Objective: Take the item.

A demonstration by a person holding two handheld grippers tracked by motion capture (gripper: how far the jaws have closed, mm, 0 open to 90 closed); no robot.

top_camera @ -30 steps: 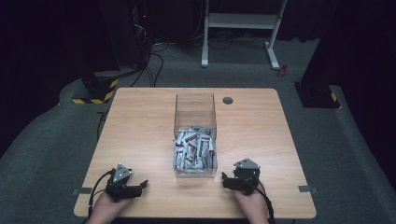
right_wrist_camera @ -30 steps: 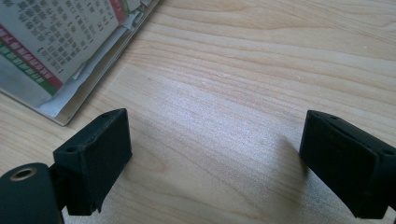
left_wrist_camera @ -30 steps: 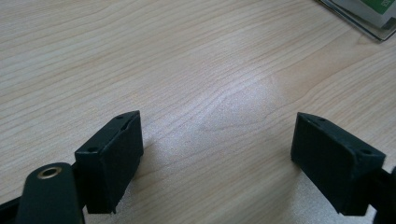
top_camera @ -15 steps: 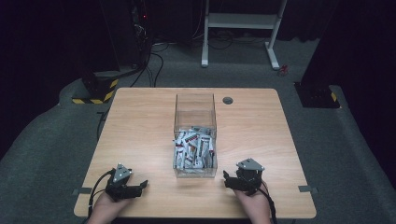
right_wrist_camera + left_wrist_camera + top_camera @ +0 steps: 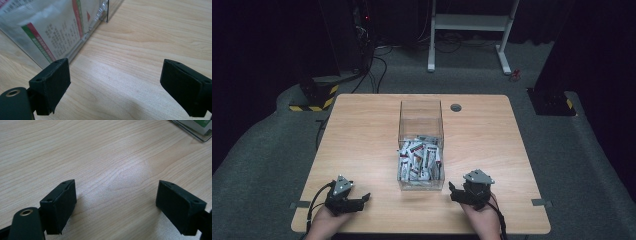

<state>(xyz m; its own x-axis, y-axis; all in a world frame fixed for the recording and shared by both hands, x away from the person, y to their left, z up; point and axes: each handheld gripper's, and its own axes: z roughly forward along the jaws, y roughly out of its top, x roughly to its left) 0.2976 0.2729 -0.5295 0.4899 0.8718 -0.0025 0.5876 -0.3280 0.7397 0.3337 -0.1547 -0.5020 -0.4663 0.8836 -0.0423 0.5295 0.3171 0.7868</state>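
Wooden table (image 5: 362,135), clear box (image 5: 420,117), packets (image 5: 419,160) inside

No word, brand or number is coming through clearly enough to read. In the right gripper view, a packet (image 5: 50,32) pressing against the wall of the clear box (image 5: 103,12) at about 11 o'clock is showing rows of small print beside red and green stripes and a red triangle, but the print is blurring past reading. In the high view, the packets (image 5: 419,160) lying in the box are showing red and dark marks too small to make out.
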